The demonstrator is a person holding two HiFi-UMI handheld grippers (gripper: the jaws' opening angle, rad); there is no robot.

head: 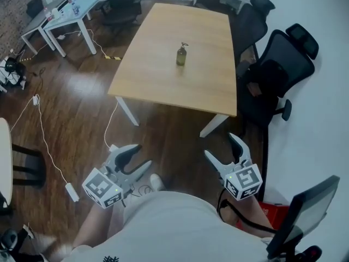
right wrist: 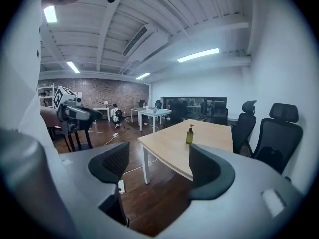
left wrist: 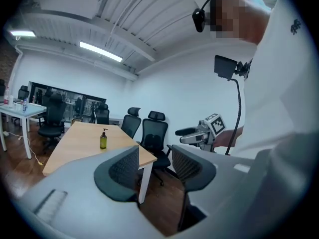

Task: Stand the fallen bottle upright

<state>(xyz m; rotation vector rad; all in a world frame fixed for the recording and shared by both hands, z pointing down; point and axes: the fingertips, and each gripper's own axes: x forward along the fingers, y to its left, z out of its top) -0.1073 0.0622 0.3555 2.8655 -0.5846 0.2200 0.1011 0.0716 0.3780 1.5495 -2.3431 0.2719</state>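
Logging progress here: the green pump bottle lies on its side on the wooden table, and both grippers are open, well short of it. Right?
Not quite. The bottle stands upright on the table, pump on top, as the head view shows. The rest holds: the left gripper and right gripper are open, empty and well short of it.

bottle [head: 181,55]: we see olive green, with a dark pump top
surface [head: 158,53]: we see pale wood on white legs
floor [head: 71,108]: dark brown planks
chairs [head: 278,70]: black
left gripper [head: 140,156]: we note grey and black, with black-and-white square markings
right gripper [head: 219,145]: the same colours
shirt [head: 163,222]: white
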